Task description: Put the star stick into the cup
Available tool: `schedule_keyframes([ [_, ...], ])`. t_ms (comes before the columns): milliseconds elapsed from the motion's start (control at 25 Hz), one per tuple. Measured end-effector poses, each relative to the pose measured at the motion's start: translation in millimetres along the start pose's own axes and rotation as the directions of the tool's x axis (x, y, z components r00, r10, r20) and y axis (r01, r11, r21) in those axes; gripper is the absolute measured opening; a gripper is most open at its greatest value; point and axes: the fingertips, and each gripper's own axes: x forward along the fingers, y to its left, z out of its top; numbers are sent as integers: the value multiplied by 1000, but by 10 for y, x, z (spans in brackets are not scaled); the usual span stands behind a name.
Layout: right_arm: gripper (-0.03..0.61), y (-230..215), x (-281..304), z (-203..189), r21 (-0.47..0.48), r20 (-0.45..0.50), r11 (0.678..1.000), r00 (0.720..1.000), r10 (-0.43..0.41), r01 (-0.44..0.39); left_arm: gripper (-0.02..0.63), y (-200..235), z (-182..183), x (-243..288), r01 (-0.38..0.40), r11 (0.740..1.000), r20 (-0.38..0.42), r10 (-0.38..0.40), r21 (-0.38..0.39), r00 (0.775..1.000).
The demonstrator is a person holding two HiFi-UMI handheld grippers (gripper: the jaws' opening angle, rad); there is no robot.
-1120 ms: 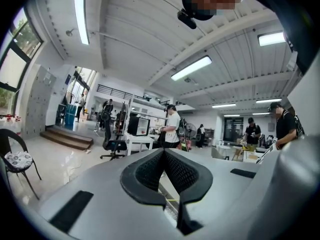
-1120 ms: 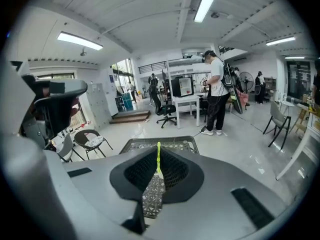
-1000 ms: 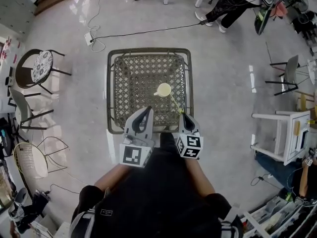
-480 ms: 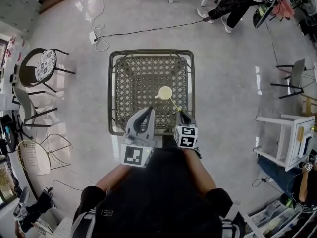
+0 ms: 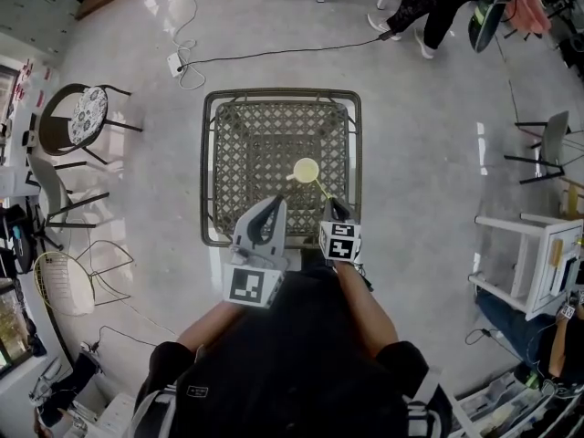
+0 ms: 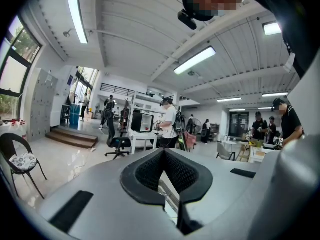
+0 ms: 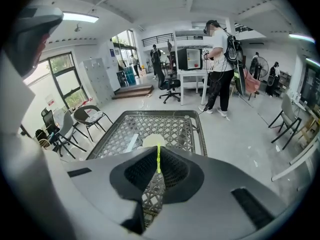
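Note:
A pale yellow cup (image 5: 306, 169) stands on the metal lattice table (image 5: 208, 167), right of its middle. A thin yellow-green star stick (image 5: 325, 191) slants from my right gripper (image 5: 337, 207) up to the cup's near rim. In the right gripper view the stick (image 7: 158, 160) stands between the jaws, which are shut on it, and its top overlaps the cup (image 7: 151, 141). The star end itself is too small to make out. My left gripper (image 5: 272, 204) hovers over the table's near edge, shut on nothing. It points up at the room in its own view (image 6: 164, 152).
Round-seat chairs (image 5: 78, 121) and a wire chair (image 5: 68, 286) stand to the left. A white cabinet (image 5: 529, 254) is at the right. A cable and power strip (image 5: 175, 62) lie on the floor beyond the table. A person (image 7: 219, 59) stands by a white desk behind.
My right gripper has edged slightly forward and left with the stick, bringing its far end closer to the cup. The left gripper has stayed almost still.

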Motion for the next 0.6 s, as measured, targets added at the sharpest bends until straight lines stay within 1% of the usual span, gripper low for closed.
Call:
schedule_keyframes([
  [400,21,-32,237,-103,-12,-45,1000,999,-7,7,17,-6,-19,32,-10,1000,-12,10,4,1000],
  [600,21,-58,274,-116,-10,-45,1000,999,-13,12,17,8,-34,48,-15,1000,-16,15,5,1000],
])
